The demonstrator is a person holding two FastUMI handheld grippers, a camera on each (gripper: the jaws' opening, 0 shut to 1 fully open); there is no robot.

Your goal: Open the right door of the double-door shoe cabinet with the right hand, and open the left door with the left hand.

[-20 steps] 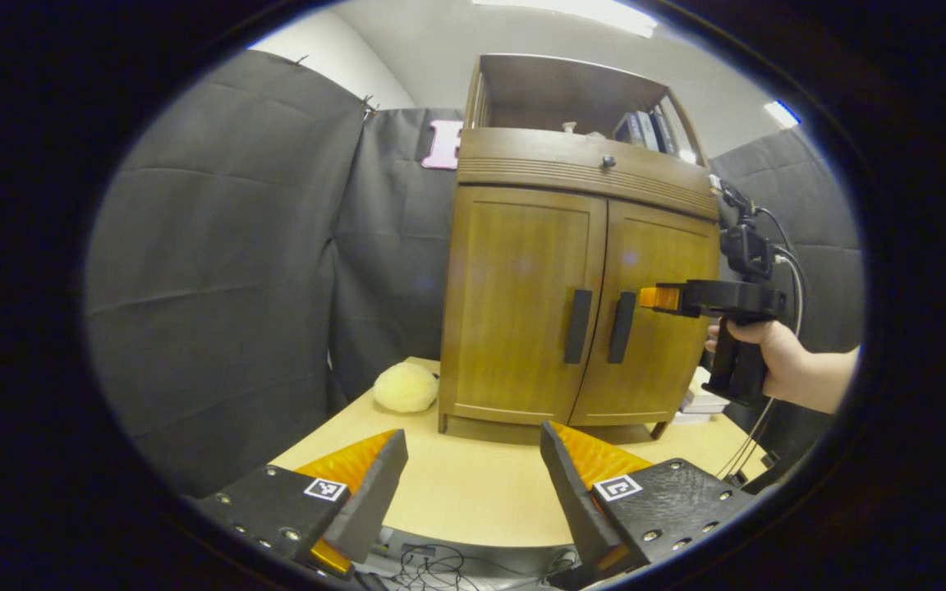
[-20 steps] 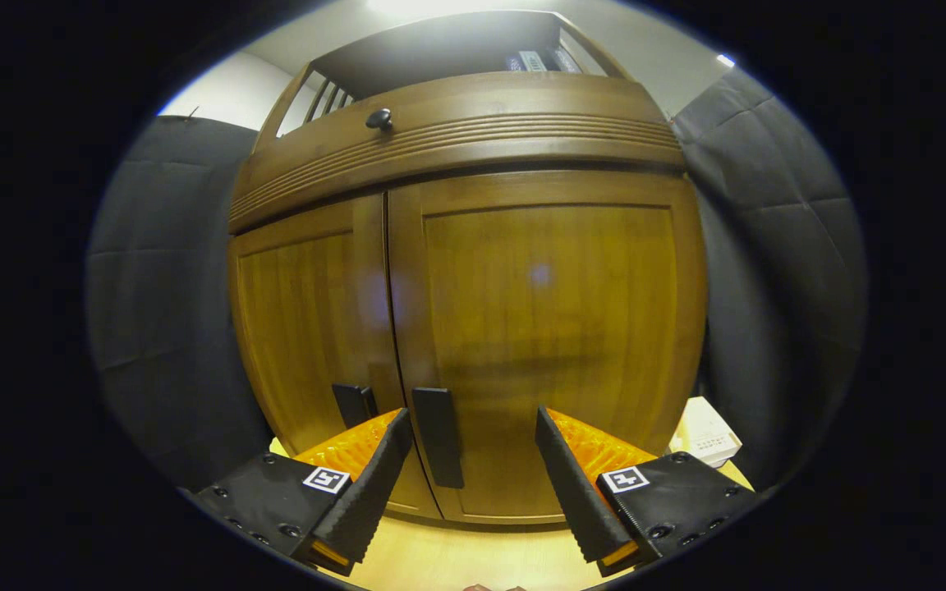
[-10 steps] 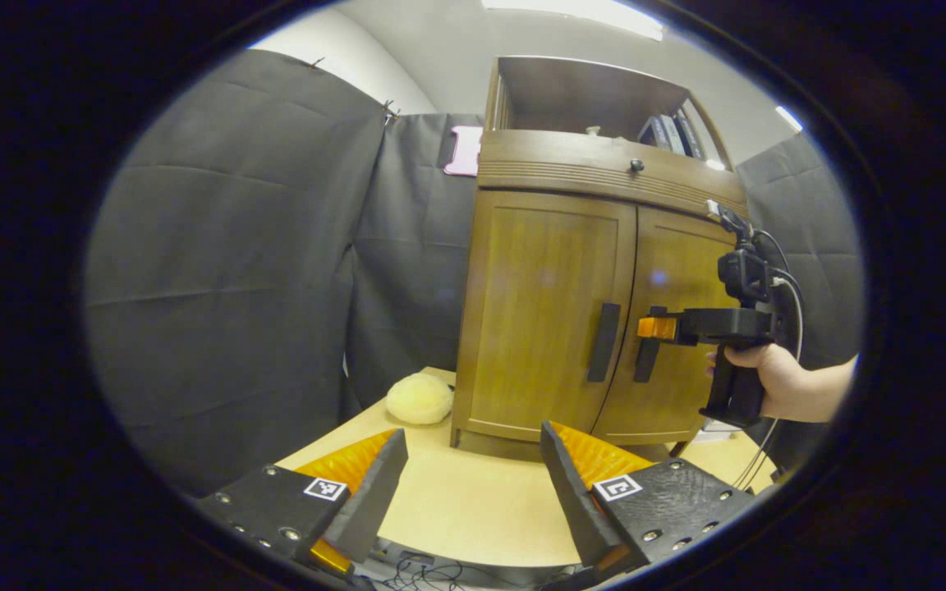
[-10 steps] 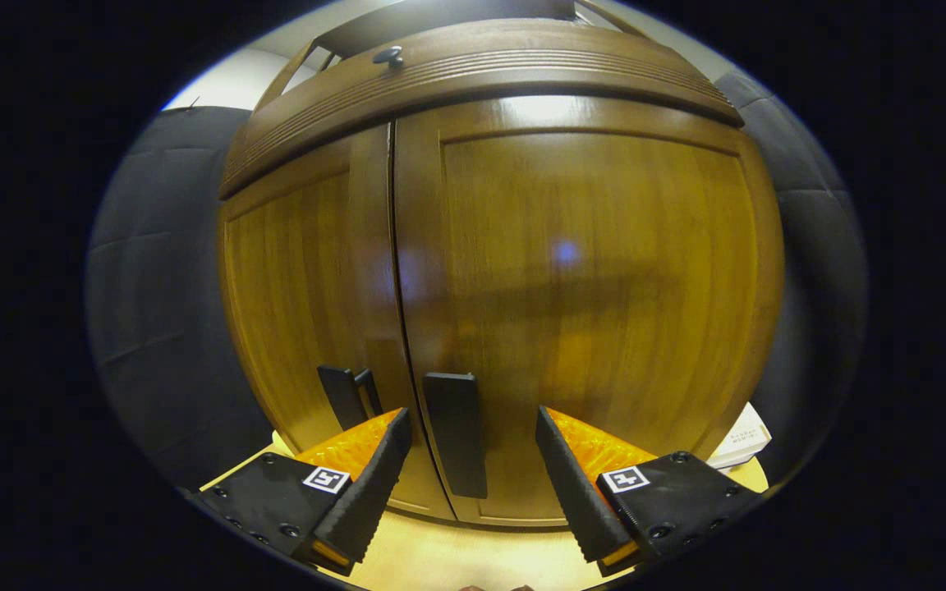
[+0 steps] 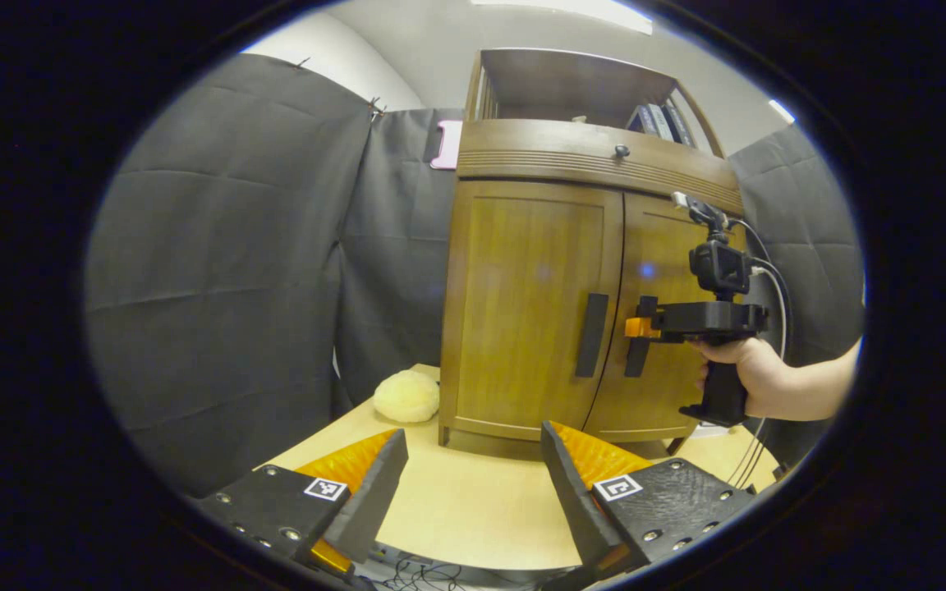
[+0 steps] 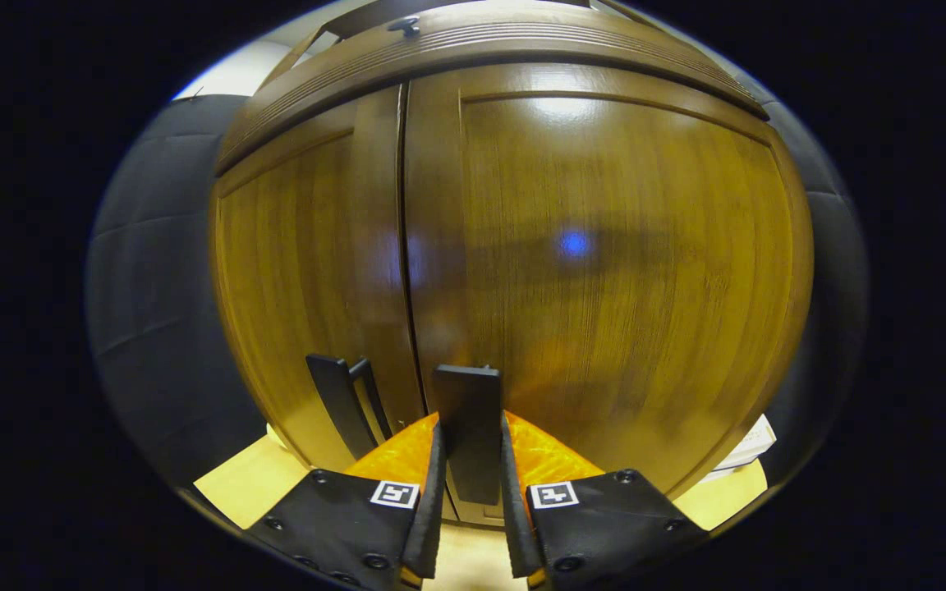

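Wood doors both closed; my right gripper (image 6: 470, 480) clamps the right handle (image 6: 468, 431), left gripper (image 5: 473, 484) spread wide. Next I swing it outward.

One shoe cabinet (image 5: 571, 271), two doors, two black handles (one per door), two hand-held grippers, one fluffy ball (image 5: 406, 396).

Cabinet (image 5: 522, 287): brown wood with visible grain, black bar handles (image 6: 469, 427). Claws (image 5: 473, 501): black bodies, orange finger backs, black-and-white square markers. Desk (image 5: 473, 509): pale tan. Fluffy ball (image 5: 406, 396): cream-yellow. Booth cloth (image 5: 218, 271): dark grey.
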